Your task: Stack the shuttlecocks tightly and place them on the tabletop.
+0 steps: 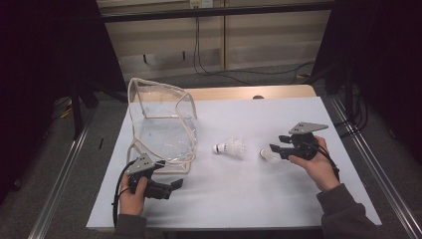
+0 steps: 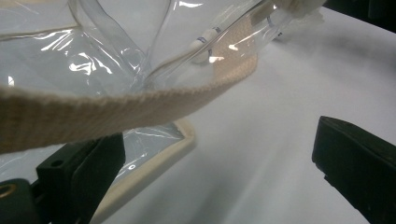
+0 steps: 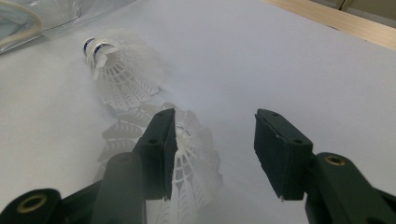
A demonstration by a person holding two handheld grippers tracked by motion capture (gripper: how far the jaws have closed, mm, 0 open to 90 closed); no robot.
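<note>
White table sheet (image 1: 224,199): near half is bare, free room is seen between the two hands; the far right corner is also clear. Clear bag (image 1: 161,124) with cream trim is stood at the left, its opening propped up, its near edge close to the left gripper.

Left gripper (image 1: 174,184) is held low at the near left edge, pointed right, hand wrapped around its body. Jaws are spread wide; in the left gripper view the bag's cream strap (image 2: 116,109) is draped across above the left jaw, not pinched.

Two shuttlecocks are counted, both on their sides. First shuttlecock (image 1: 231,147) is laid mid-table, just right of the bag, untouched. Second shuttlecock (image 1: 269,156) is positioned at the tips of the right gripper (image 1: 275,144).

Right gripper is held level, pointed left, hand under it. Jaws are apart; in the right gripper view the second shuttlecock's skirt (image 3: 194,158) is seen against the left jaw, with a gap to the other jaw, so not clamped.
</note>
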